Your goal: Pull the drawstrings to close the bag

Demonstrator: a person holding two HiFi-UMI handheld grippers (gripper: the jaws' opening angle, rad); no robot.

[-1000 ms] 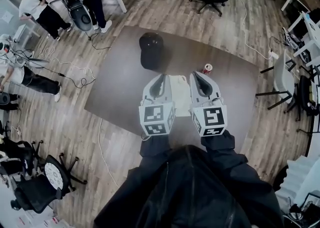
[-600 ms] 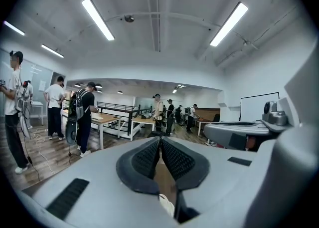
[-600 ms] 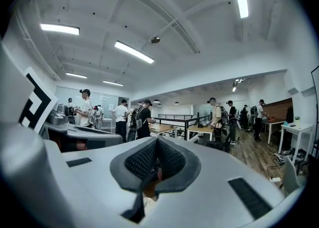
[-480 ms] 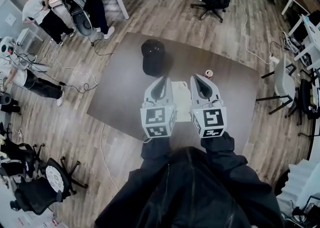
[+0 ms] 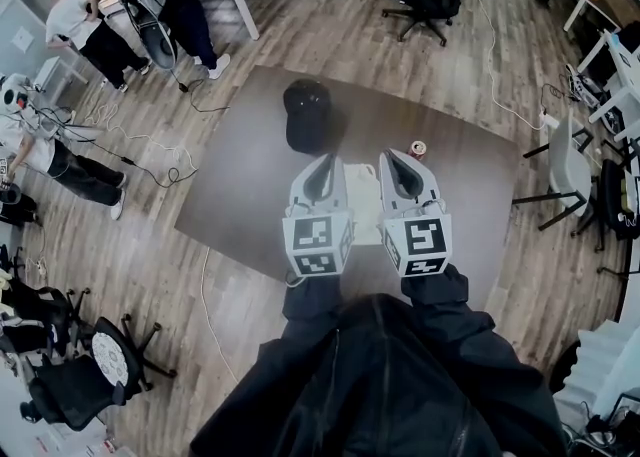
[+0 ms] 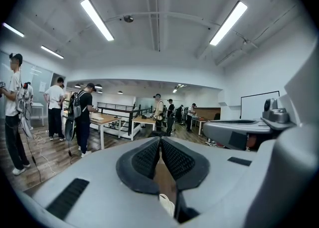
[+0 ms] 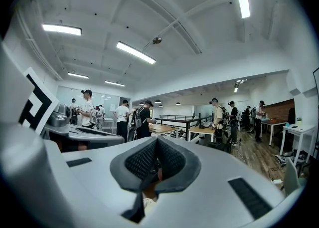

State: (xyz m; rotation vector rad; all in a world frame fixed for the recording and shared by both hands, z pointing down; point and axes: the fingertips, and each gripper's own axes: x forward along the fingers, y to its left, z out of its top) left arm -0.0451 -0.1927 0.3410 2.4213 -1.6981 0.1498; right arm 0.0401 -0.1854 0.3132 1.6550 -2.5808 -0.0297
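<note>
Rubber pads point(image 6: 144, 159), dark grey and dimpled, line the left tongs point(image 6: 159, 141), which are pressed narrow. A pale, soft drawstring point(image 6: 167, 204) shows at their near end, pinched between them. The right tongs point(image 7: 157, 139) have the same curved, textured pads, shut tight on a second drawstring point(image 7: 147, 204), a pale scrap at the bottom of the slit. Both shells are smooth matte grey plastic, each carrying a marker cube point(image 5: 318, 243) printed with black-and-white squares.

In the head view the two tongs sit side by side at the centre of the frame. The bag point(image 5: 362, 200), pale cloth, shows in the gap between them. Beneath lies the table point(image 5: 240, 185), a dark brown flat slab. A rounded black cap point(image 5: 305, 110) rests on it above the tongs, and a small red can point(image 5: 416, 149) stands to the upper right. Around the table runs a wood-plank floor point(image 5: 300, 25).

Compared with a second ago, the tongs keep the same pose and spacing. The table, cap and can sit slightly lower in the frame.
</note>
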